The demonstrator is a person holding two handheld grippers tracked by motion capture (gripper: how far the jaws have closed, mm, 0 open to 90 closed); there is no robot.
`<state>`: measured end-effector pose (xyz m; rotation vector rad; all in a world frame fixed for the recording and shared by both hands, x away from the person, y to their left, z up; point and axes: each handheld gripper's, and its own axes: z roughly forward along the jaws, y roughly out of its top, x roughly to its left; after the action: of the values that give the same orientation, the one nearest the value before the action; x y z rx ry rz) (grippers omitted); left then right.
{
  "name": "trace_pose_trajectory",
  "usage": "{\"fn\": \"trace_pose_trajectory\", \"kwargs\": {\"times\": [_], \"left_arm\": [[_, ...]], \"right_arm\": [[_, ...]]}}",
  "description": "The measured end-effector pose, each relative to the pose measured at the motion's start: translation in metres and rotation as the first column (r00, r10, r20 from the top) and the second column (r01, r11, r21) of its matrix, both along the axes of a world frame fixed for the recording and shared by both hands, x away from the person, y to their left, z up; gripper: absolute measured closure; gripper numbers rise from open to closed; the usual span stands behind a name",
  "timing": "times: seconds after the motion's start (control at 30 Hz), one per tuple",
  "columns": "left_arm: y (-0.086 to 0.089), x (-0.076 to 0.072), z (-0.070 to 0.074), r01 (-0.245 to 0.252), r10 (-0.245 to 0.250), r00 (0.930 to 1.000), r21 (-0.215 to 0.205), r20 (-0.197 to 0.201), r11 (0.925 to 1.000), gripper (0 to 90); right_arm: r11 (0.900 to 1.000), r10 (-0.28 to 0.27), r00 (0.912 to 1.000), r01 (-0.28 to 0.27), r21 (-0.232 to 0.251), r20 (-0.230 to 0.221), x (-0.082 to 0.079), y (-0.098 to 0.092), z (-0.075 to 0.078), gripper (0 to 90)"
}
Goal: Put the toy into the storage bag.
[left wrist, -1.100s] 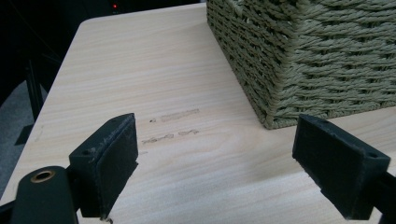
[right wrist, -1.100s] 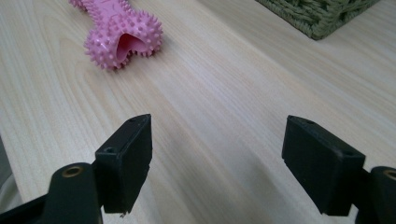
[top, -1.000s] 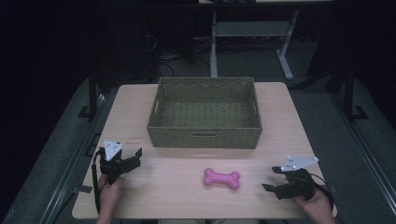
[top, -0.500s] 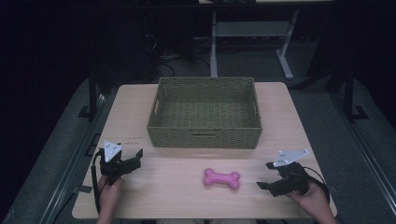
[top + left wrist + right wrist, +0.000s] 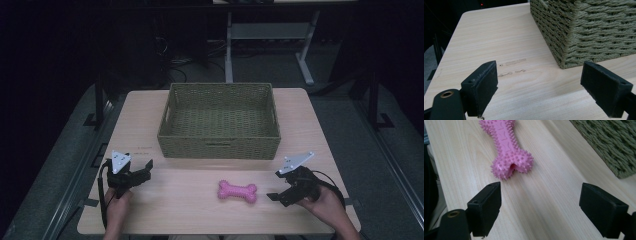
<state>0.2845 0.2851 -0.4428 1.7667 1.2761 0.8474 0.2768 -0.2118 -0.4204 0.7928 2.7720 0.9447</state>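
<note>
The bone [image 5: 237, 191] lies flat on the worktop [image 5: 190, 210], in front of the basket [image 5: 219, 120] and a little right of its middle, well apart from its front wall. Its long axis runs roughly along that wall, one knobbed end pointing at your right claw [image 5: 275, 196], the other toward your left claw [image 5: 146, 167].

It looks like a soft rubber chew toy, light and springy, studded with little spikes that should give the pads good bite. It likely squashes under a hard squeeze, so grip gently. Take it across the narrow shaft between the knobs; the ends are wider and may roll out.

Your right claw sits just beside the bone's near end, its jaws having just been opening to full width, nothing between them. Your left claw rests near the basket's front left corner, also wide and empty.
</note>
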Motion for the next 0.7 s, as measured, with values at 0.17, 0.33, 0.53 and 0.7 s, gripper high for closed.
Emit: {"fn": "trace_pose_trajectory", "kwargs": {"times": [0.17,0.33,0.53,0.7], "left_arm": [[0.001,0.000,0.000,0.001,-0.001,1.0000,0.004,-0.001,1.0000,13.7],[0.003,0.001,-0.001,-0.004,0.004,1.0000,0.000,-0.006,1.0000,13.7],[0.001,0.002,-0.001,-0.007,0.007,1.0000,0.005,0.003,1.0000,13.6],[0.002,0.002,0.000,-0.001,0.001,1.0000,0.002,0.006,1.0000,13.7]], "right_arm": [[0.999,0.033,0.9995,-0.033,-0.014,0.002,0.002,0.008,0.004,18.0],[0.998,0.055,0.9985,-0.055,-0.012,0.005,0.006,0.015,0.009,17.9],[0.995,0.093,0.9957,-0.093,-0.022,-0.005,0.011,0.027,0.014,17.8],[0.992,0.122,0.9925,-0.122,-0.035,-0.009,0.016,0.041,0.018,17.6]]}}
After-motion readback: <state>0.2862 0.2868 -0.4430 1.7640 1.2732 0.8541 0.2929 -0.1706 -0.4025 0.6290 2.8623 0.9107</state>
